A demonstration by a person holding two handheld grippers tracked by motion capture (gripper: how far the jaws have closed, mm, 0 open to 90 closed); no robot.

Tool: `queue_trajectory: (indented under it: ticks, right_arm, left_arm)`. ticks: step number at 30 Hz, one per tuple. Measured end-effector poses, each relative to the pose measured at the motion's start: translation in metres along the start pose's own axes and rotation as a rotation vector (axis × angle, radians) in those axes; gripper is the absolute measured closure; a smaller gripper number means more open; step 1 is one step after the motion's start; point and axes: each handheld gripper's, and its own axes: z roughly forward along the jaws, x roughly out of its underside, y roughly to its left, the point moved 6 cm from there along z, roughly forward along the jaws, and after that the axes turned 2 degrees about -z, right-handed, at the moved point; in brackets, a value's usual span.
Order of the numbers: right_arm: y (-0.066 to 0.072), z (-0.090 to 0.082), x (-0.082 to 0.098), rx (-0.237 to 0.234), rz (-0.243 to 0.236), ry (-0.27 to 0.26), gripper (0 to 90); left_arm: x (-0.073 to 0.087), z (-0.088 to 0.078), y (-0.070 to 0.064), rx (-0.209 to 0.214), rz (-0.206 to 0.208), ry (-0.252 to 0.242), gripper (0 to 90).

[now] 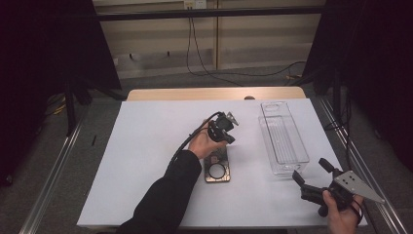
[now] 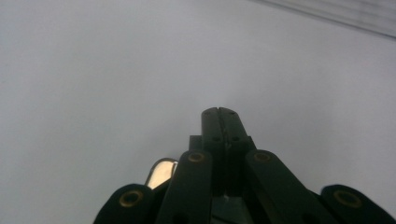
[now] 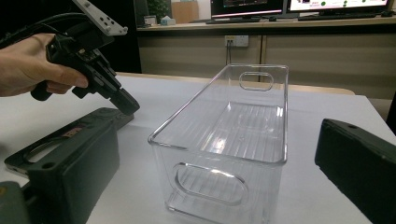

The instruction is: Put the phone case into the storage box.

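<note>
Left gripper (image 1: pixel 229 131): jaws pressed together with nothing between them, tips angled down just above the far end of a dark flat frame with a round cut-out (image 1: pixel 217 166) lying on the white table (image 1: pixel 146 161); held by the left hand (image 1: pixel 207 142). Right gripper (image 1: pixel 311 178): jaws spread wide, empty, held by the right hand (image 1: pixel 343 214) near the table's front right corner, facing the near end of an empty clear plastic bin (image 1: pixel 283 137) that stands just right of the frame. Room: dark curtains at both sides, grey floor, pale wall panel with a cable hanging down behind the table.
</note>
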Motion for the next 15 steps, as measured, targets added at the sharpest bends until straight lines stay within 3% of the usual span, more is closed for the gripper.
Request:
queue_trajectory:
  ticks: [3, 15]
  right_arm:
    - [0.0, 0.0, 0.0, -0.001, -0.002, 0.0, 0.0]
    - [0.0, -0.001, 0.0, -0.001, -0.002, -0.001, 0.0]
  left_arm:
    - [0.004, 0.004, 0.002, -0.011, -0.001, 0.026, 90.0]
    - [0.012, 0.008, 0.009, -0.042, -0.013, 0.036, 90.0]
